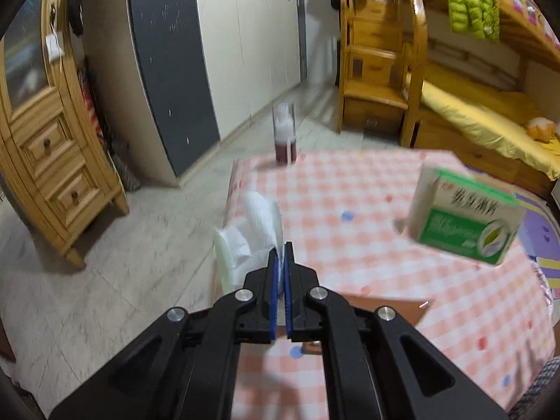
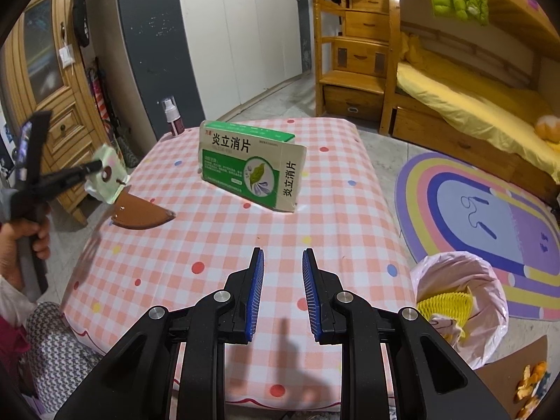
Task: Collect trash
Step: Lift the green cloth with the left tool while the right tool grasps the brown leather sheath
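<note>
Left gripper [image 1: 280, 250] is clamped on a crumpled white wrapper [image 1: 257, 224], holding it in the air at the left edge of the table [image 1: 350, 189], partly out over the floor; in the right wrist view the same wrapper [image 2: 105, 175] shows pale green with a brown spot, just above a brown curved piece [image 2: 140, 213] lying on the table. Right gripper [image 2: 281, 262] hovers over the near part of the table with its blue pads parted a little and nothing between them. On the table's pink checked cloth, a green and white box [image 2: 245, 164] stands on its long edge near the middle, and a small spray bottle [image 2: 173, 119] stands upright at the far left corner. Off the table's near right corner, on the floor, a pink bag [image 2: 465, 280] stands open with yellow foam netting [image 2: 444, 304] inside. Orange peel [image 2: 532, 381] lies on brown card just beyond the bag.
</note>
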Available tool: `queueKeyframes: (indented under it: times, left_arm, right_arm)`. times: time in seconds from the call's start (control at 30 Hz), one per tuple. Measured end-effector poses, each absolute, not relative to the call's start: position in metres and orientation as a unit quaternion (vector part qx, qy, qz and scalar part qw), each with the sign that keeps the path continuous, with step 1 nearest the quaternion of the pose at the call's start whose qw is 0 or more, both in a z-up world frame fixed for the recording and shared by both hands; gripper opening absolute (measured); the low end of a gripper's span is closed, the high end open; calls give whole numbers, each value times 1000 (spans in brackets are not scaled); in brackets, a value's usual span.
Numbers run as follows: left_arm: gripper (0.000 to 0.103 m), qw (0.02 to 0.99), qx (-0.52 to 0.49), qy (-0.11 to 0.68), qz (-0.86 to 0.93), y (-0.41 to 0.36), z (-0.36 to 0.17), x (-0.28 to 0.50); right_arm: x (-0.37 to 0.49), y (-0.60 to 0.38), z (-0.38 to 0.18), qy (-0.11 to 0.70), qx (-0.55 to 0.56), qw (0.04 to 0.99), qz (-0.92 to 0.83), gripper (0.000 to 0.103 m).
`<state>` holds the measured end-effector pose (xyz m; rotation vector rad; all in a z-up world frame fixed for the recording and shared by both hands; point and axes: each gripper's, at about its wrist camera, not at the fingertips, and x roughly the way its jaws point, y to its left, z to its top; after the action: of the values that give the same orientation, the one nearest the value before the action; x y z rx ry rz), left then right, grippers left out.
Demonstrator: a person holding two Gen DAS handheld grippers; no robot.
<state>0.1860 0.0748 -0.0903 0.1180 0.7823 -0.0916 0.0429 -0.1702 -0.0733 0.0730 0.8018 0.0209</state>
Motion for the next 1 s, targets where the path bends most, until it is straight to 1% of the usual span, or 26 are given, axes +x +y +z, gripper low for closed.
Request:
queueKeyframes:
  times: [0.13,0.27,0.43,0.57,0.7,0.8,0.9,1.0]
  left_arm:
    - [1,899,36,421,-116,66,-102,177]
    - [1,875,25,443,-194,43,-107,151]
    - [1,854,22,450,-260,16,-114,116]
    - [1,850,3,439,-292,9,-103,100]
    - [1,869,5,405,-284,11,-79,93]
    - [1,896,24,379,-230,20,-69,99]
    - [1,904,31,384,-187,26,-79,118]
    - [1,890,38,417,-182,23,-99,134]
  right_arm:
    - [44,-171,-75,392,38,919,8,24]
    - [44,-170,-76,392,37,919,11,24]
    - [44,-167,-78,396,36,917,16,24]
    - [46,-165,-79,398,32,917,19,24]
    - [49,-161,-80,399,32,916,23,24]
    - [49,-156,-80,398,29,917,28,24]
    - [49,-153,-80,398,27,916,30,24]
    - [48,-153,-80,398,26,917,29,24]
